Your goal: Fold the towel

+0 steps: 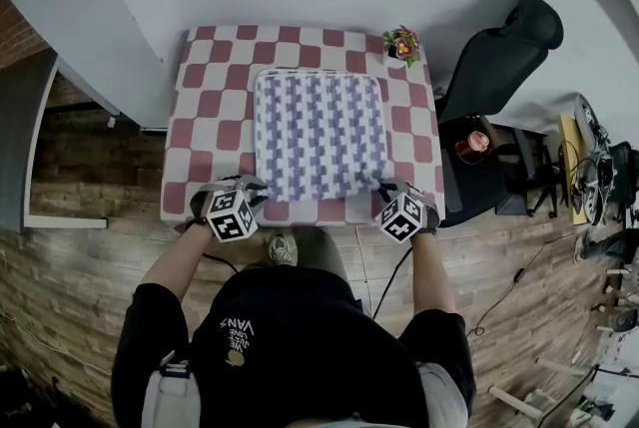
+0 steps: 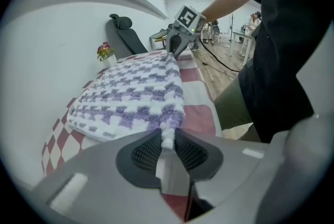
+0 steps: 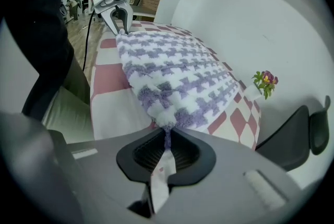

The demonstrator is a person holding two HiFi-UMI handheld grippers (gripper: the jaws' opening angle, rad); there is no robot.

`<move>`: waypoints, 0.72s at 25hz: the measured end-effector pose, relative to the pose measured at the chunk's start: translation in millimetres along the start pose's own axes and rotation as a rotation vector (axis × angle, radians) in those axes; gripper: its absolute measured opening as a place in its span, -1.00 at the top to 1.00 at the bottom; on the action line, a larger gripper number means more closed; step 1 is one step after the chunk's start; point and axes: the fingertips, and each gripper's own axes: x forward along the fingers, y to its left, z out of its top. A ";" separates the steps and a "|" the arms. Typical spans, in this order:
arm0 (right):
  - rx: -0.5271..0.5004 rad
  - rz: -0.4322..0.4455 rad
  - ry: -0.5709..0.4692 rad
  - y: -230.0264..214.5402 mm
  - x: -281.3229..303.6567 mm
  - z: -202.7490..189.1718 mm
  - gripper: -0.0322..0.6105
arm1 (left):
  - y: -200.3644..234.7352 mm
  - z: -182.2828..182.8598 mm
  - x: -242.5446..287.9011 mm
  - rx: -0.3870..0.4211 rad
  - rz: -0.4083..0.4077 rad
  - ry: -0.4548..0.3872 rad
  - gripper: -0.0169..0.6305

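**Two near corners pinched, far edge straight ahead**

Both grippers sit at the near edge of the table (image 1: 176, 179), close in front of the person and level with each other. The left gripper (image 2: 166, 139) is closed on the near-left corner of the towel (image 1: 319, 132), with a tuft of white and purple pile squeezed between its pads. The right gripper (image 3: 167, 139) is clamped the same way on the near-right corner, and a thin twist of the weave runs down between its jaws. The near hem stretches between them from one grip to the other and looks fairly straight.

From that hem the towel spreads flat over the checked cloth (image 1: 210, 107), directly away from both grippers. It looks about square, so neither axis is clearly the longer one. Its far edge runs parallel to the held hem and stops short of the table's far side.

Neither hand looks nearer to that far edge than the other, so the fold probably calls for both to lift and travel forward together until near hem meets far hem.

A flower pot (image 1: 403, 45) stands at the far right corner of the table, just beyond the towel's far-right corner. The right gripper would need to stop short of it.
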 end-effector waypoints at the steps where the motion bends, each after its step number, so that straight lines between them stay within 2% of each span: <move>1: 0.011 0.005 -0.004 0.7 -1.9 1.1 0.81 | 2.9 0.3 -2.4 -0.021 0.020 -0.010 0.72; 5: 0.059 0.053 -0.037 8.7 -23.1 5.1 0.81 | 15.7 4.0 -21.3 -0.148 0.068 -0.066 0.82; 10: 0.052 0.147 -0.071 30.3 -61.5 16.5 0.82 | 7.3 9.9 -57.3 -0.203 0.014 -0.105 0.83; 13: 0.030 0.226 -0.078 47.5 -85.5 20.4 0.82 | -9.5 12.3 -80.6 -0.194 -0.068 -0.102 0.83; 18: -0.012 0.414 -0.051 79.1 -123.0 20.8 0.82 | -44.6 12.9 -108.9 -0.113 -0.261 -0.031 0.83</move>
